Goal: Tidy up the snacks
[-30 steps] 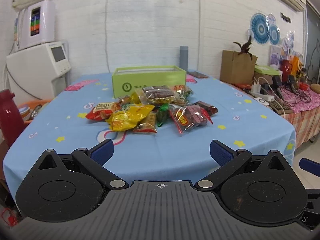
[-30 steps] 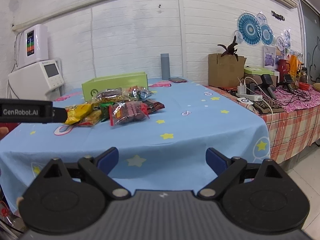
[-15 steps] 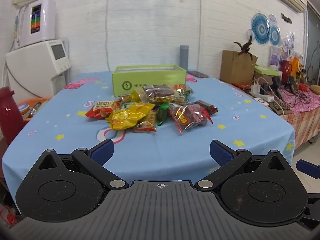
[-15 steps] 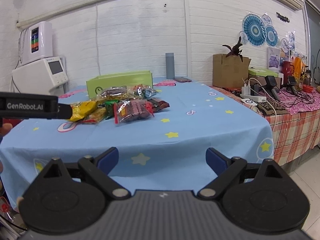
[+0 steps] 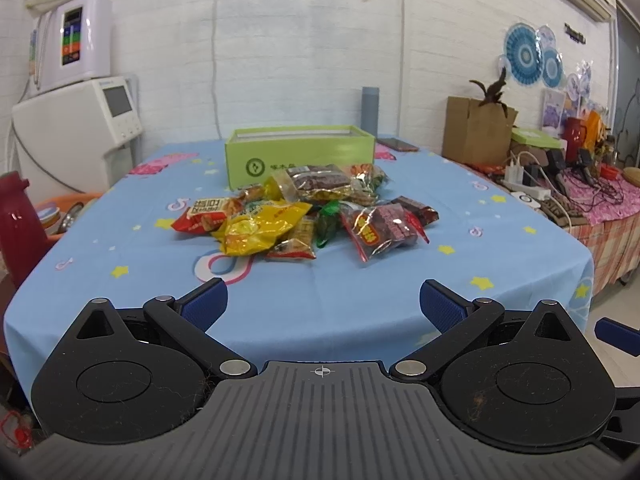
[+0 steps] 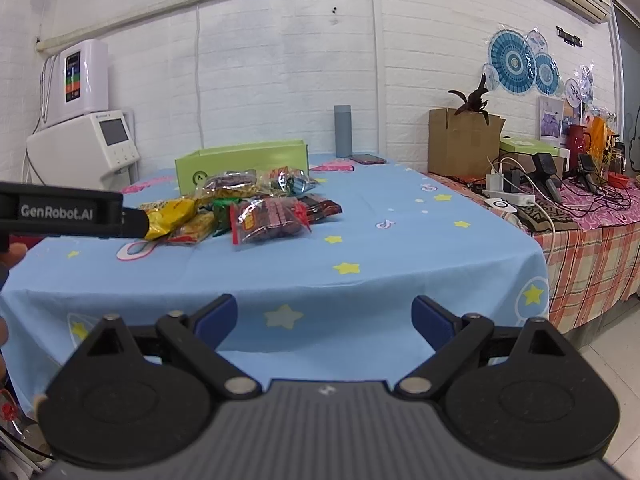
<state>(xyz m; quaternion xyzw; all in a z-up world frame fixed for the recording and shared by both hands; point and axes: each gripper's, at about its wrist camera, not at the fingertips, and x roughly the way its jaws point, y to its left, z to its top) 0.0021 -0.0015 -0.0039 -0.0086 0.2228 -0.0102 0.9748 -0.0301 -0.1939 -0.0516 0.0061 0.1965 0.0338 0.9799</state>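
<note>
A pile of snack packets [image 5: 304, 208] lies mid-table on the blue starred cloth [image 5: 320, 288], with a yellow bag [image 5: 260, 226] and a red-labelled clear bag [image 5: 380, 230] in front. It also shows in the right wrist view [image 6: 256, 208]. An open green box [image 5: 300, 156] stands just behind the pile; it also shows in the right wrist view [image 6: 244, 160]. My left gripper [image 5: 323, 304] is open and empty above the table's near edge. My right gripper [image 6: 324, 316] is open and empty, short of the table's front edge. The left gripper's body [image 6: 68, 214] shows at the left of the right view.
A grey cylinder [image 5: 370, 108] and a phone [image 5: 398, 144] stand behind the box. A white machine [image 5: 76, 136] is at the left, a red flask [image 5: 18, 220] nearer. A side table at the right holds a cardboard box [image 5: 476, 132], chargers and cables [image 5: 560, 188].
Both grippers have drifted slightly relative to the table; the pile sits a little further right in the right wrist view. The jaws have stayed open and nothing on the table has moved.
</note>
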